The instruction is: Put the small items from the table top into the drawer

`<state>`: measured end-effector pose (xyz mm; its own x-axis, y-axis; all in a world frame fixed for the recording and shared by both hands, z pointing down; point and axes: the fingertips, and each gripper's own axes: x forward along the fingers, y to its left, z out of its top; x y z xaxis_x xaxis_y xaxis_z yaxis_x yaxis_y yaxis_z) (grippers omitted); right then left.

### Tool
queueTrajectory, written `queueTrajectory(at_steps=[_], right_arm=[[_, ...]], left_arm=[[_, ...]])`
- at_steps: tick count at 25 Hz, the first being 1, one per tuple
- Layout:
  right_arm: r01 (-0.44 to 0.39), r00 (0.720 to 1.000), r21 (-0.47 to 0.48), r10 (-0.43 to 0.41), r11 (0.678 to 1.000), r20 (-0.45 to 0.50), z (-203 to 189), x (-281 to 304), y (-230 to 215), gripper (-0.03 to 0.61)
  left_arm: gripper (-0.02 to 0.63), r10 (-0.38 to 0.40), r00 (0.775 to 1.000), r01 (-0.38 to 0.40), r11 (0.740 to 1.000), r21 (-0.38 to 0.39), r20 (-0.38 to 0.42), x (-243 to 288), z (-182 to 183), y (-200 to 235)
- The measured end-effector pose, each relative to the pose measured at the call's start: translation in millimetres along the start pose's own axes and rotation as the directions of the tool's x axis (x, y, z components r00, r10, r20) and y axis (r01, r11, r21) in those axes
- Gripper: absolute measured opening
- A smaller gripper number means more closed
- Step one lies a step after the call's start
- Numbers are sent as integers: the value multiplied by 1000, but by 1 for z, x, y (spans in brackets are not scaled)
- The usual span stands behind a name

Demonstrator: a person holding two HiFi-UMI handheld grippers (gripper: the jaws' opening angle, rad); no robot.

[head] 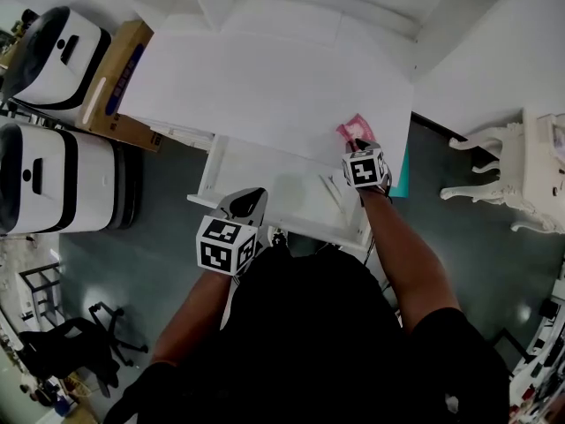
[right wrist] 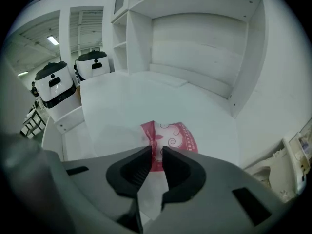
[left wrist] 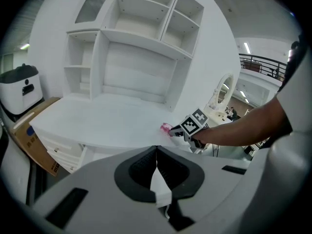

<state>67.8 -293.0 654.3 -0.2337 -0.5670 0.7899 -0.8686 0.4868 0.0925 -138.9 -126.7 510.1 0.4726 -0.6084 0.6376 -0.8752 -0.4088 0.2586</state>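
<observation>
The right gripper's (right wrist: 156, 152) fingers apparently pinch the packet's (right wrist: 176, 135) edge on the worktop (head: 265, 87); so thin a hold may slip. The left gripper's (left wrist: 156, 152) fingers are closed, empty.

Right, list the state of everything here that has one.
Drawer: open, pulled out below the table top.
Packet: lying on the table top, one edge in the right gripper's jaws.
Right gripper: jaws shut on the packet.
Left gripper: jaws shut, nothing between them.
</observation>
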Motion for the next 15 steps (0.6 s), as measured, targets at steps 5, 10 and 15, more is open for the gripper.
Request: queueTrajectory(at_steps=[5,10,15], right_arm=[[14,1000,5,-14,1000,6,-1,-3,-3,34],[-5,998,52,2,999,56,2,-17,-5,28],[-40,993,69,31,997,116,10,-43,0,28]], left_arm=[[11,5,1000,-5,1000,-9,3,0,-1,5],[11,-14,1000,14,1000,6,10,5,5,0],[11,-35,999,35,999,25,10,11,11,-5]])
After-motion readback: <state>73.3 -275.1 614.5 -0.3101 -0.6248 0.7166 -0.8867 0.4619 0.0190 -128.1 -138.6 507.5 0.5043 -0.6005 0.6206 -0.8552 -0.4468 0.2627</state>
